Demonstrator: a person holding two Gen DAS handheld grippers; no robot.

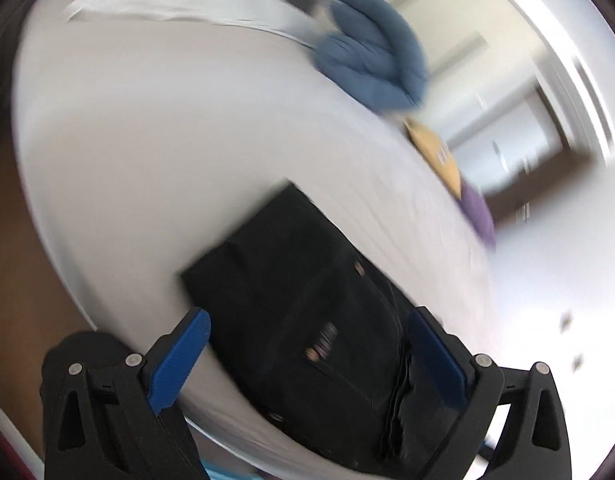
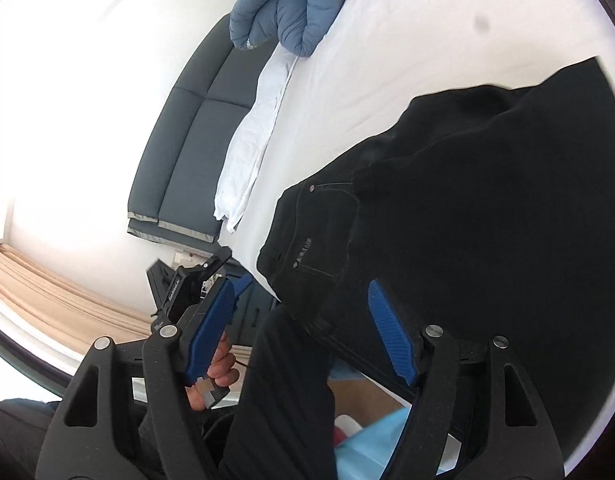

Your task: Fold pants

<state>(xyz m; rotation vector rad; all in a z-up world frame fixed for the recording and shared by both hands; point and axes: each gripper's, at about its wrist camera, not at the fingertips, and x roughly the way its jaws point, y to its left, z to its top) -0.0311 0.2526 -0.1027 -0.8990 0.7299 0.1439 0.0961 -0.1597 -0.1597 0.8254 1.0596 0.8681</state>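
Black pants (image 1: 307, 308) lie folded into a compact stack near the edge of a white bed (image 1: 167, 140); the left wrist view is motion-blurred. My left gripper (image 1: 307, 340) is open, its blue fingers (image 1: 183, 356) on either side of the stack, holding nothing. In the right wrist view the black pants (image 2: 467, 200) lie on the bed (image 2: 427, 32), waistband and pocket toward me. My right gripper (image 2: 303, 320) is open and empty just off the bed edge, beside the pants. The other gripper (image 2: 195, 284) shows to the left behind it.
A blue padded jacket (image 1: 371, 56) lies at the bed's far side, also in the right wrist view (image 2: 291, 4). White cloth (image 2: 251, 136) lies along the bed edge by a dark grey headboard (image 2: 195, 128). Yellow cloth (image 1: 435, 152) and purple cloth (image 1: 479, 216) lie on the bed's right.
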